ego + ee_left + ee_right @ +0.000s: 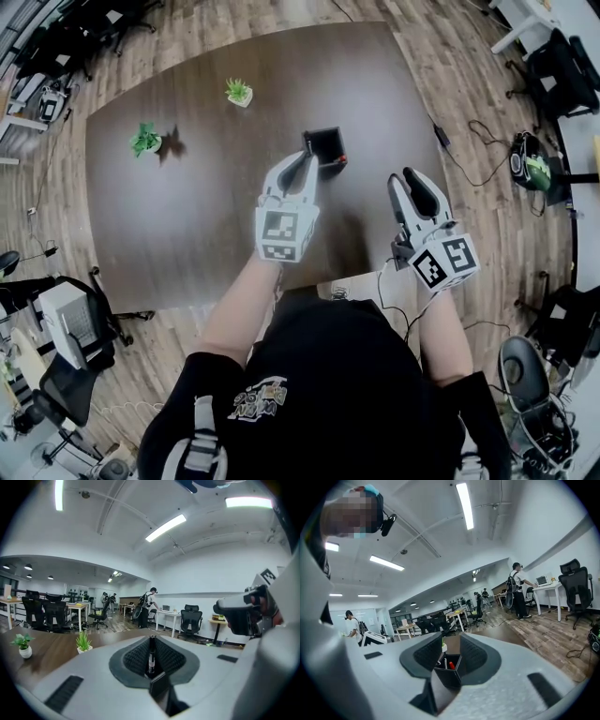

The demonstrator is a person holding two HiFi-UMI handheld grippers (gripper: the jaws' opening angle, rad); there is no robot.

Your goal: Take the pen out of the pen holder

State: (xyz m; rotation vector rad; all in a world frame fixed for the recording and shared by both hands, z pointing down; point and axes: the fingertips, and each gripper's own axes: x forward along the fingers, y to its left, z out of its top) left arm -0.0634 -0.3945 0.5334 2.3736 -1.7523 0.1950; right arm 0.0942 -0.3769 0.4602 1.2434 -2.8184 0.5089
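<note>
A black pen holder [325, 150] stands on the dark wooden table [206, 206], right of the middle. My left gripper [302, 161] hangs just in front of it on its left. In the left gripper view the left gripper [151, 649] is shut on a black pen [151, 656], which stands upright between the pads. My right gripper [412, 180] is to the right of the holder and apart from it, its jaws partly open. Through the right gripper's [450, 649] gap I see the holder [449, 671] with a white pen and a red pen [451, 665] in it.
Two small potted plants stand on the table's far left part, one white-potted [238, 91] and one darker [144, 140]. Office chairs and desks surround the table. Cables [469, 155] lie on the wooden floor to the right. People stand at far desks.
</note>
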